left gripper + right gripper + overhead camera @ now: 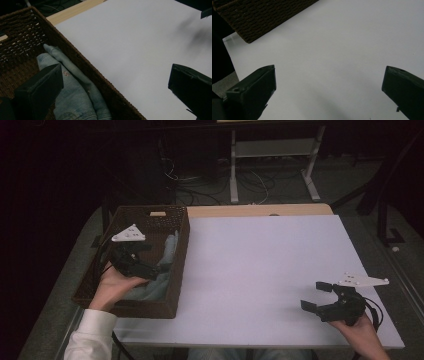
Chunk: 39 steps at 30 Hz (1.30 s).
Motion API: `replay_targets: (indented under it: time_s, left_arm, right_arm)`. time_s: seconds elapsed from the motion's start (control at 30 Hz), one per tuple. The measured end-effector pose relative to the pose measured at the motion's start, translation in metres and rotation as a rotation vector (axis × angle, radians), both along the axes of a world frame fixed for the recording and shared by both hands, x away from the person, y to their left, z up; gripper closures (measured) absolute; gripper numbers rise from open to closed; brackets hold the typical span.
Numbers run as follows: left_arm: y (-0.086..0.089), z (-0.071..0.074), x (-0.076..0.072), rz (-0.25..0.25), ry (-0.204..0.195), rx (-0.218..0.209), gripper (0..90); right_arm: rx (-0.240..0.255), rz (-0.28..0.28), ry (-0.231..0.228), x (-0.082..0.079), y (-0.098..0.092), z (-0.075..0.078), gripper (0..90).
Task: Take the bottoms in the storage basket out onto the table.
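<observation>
A brown woven basket [181,250] stands on the left of the white table [260,270]. Pale blue denim cloth [162,265] lies crumpled inside it. A hand holds my left gripper [152,261] low over the basket's inside, open, nothing between its jaws. In the left gripper view the cloth [72,97] lies beside the left jaw, and the basket wall [82,65] runs between the jaws of the left gripper [115,77]. My right gripper [316,296] hovers open and empty near the table's front right corner. In the right gripper view, bare table lies between the wide-apart jaws of the right gripper [329,80].
The basket's near corner [262,17] is far ahead of the right gripper. A wooden strip [260,210] runs along the table's far edge. Beyond it stand a white metal frame [272,150] and floor cables [200,190].
</observation>
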State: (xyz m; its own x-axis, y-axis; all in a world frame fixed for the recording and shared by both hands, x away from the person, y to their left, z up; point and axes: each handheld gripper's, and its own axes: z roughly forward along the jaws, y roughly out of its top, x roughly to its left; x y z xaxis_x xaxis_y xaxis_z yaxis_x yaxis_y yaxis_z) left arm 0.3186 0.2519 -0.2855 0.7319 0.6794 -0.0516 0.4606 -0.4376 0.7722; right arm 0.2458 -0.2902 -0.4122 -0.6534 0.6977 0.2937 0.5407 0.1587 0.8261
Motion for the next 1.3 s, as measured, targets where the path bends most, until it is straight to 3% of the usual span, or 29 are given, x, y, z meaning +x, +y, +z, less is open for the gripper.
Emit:
replay_targets:
  time_s: [0.3, 1.0, 1.3]
  left_arm:
    - [0.004, -0.003, 0.012, 0.019, 0.035, 0.016, 0.0]
    - [0.016, -0.020, 0.030, 0.065, 0.133, 0.121, 0.0]
    - [0.027, -0.026, 0.039, 0.094, 0.176, 0.124, 0.0]
  right_arm:
    - [-0.002, 0.003, 0.001, 0.000, 0.000, 0.000, 0.0]
    - [-0.003, 0.004, 0.001, 0.000, 0.000, 0.000, 0.0]
    - [-0.004, 0.005, 0.004, 0.000, 0.000, 0.000, 0.0]
